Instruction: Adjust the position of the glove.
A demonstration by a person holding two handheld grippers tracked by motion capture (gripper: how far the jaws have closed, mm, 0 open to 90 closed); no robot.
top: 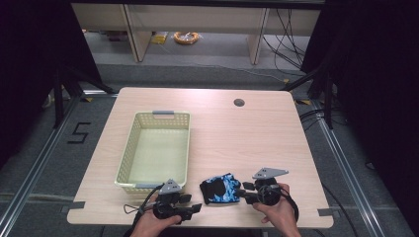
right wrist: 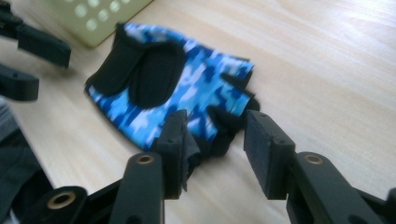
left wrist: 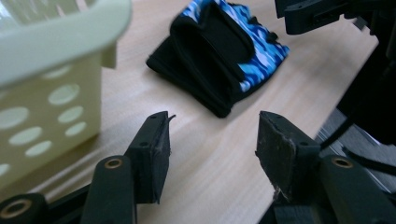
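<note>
A fingerless glove (top: 221, 188) in blue camouflage with black patches lies flat on the wooden table (top: 247, 133) near its front edge. My right gripper (top: 242, 191) sits at the glove's right side. In the right gripper view its jaws (right wrist: 215, 140) stand open, with the glove's (right wrist: 187, 88) black finger end between them and neither pad pressing on it. My left gripper (top: 195, 207) is to the left of the glove, by the front edge. In the left gripper view, this gripper (left wrist: 212, 140) is open and holds nothing, a short way from the glove (left wrist: 219, 51).
A pale yellow perforated basket (top: 163, 115) stands on the table's left half, its near corner (left wrist: 60, 37) close beside my left gripper. A round cable hole (top: 239, 102) sits at the back of the table. The table's right half is bare wood.
</note>
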